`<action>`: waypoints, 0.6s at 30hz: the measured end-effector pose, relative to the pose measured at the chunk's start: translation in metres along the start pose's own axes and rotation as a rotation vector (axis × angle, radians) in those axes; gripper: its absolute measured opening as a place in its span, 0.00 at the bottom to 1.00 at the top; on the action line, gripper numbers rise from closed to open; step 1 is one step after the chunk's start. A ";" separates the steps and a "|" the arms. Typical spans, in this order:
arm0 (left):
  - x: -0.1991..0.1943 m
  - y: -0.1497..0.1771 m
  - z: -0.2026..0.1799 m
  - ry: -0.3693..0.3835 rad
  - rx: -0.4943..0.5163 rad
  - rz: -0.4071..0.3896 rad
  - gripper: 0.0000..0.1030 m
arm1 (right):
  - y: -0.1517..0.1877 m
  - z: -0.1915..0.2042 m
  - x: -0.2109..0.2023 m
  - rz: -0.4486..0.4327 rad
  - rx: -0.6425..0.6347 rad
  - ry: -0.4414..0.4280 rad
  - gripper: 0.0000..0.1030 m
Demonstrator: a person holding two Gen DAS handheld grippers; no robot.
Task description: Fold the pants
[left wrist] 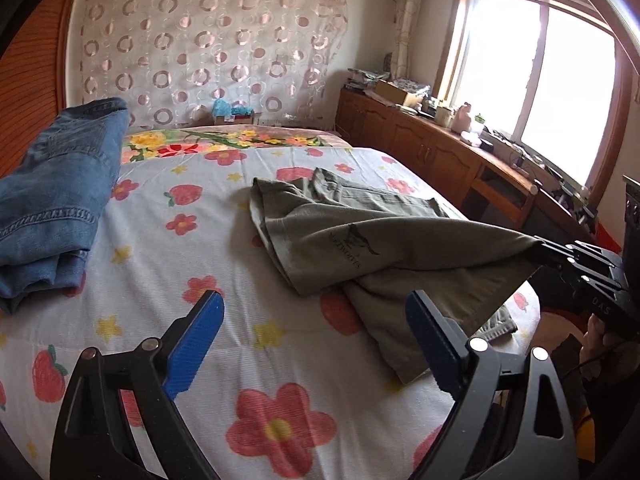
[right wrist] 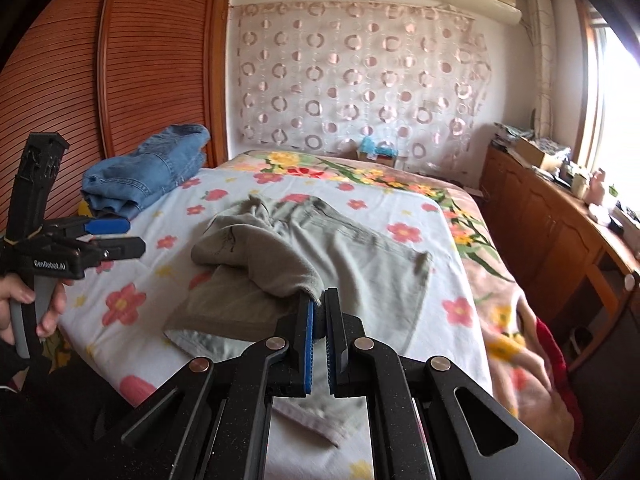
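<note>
Centrally on the bed (right wrist: 400, 264), the olive-grey pants (right wrist: 360, 264) are lying partly folded, one leg doubled back over itself with a dark printed logo showing and a ribbed cuff hanging near the bed's near edge. The right hand-held gripper (right wrist: 319, 308) is pinching a fold of that leg, its blue pads pressed tight on the cloth and lifting it off the sheet. The left hand-held gripper (left wrist: 316, 344) is hovering with jaws spread wide and nothing between them. Folded blue jeans (left wrist: 56, 200) are sitting near the far left edge, leaving bare flowered sheet between them and the pants
</note>
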State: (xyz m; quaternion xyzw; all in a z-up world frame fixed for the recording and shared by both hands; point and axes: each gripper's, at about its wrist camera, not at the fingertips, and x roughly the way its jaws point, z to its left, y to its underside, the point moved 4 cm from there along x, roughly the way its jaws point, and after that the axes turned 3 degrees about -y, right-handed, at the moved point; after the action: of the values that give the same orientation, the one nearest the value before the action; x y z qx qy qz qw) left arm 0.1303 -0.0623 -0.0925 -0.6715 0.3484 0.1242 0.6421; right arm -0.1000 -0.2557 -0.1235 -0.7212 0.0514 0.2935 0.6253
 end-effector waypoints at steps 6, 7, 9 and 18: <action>0.004 0.001 -0.019 0.028 0.044 0.017 0.90 | 0.006 0.005 -0.007 0.014 0.016 0.023 0.05; 0.005 0.001 -0.022 0.033 0.051 0.021 0.90 | 0.006 0.004 -0.009 0.015 0.017 0.029 0.05; 0.006 0.001 -0.026 0.035 0.062 0.023 0.90 | 0.010 0.003 -0.013 0.020 0.026 0.038 0.05; 0.026 0.011 -0.041 0.022 0.101 0.068 0.90 | 0.032 0.003 -0.001 0.120 0.108 0.009 0.05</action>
State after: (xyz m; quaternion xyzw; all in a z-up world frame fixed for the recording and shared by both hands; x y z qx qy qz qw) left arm 0.1308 -0.1082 -0.1107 -0.6274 0.3838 0.1207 0.6667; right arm -0.1157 -0.2600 -0.1506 -0.6834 0.1129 0.3240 0.6444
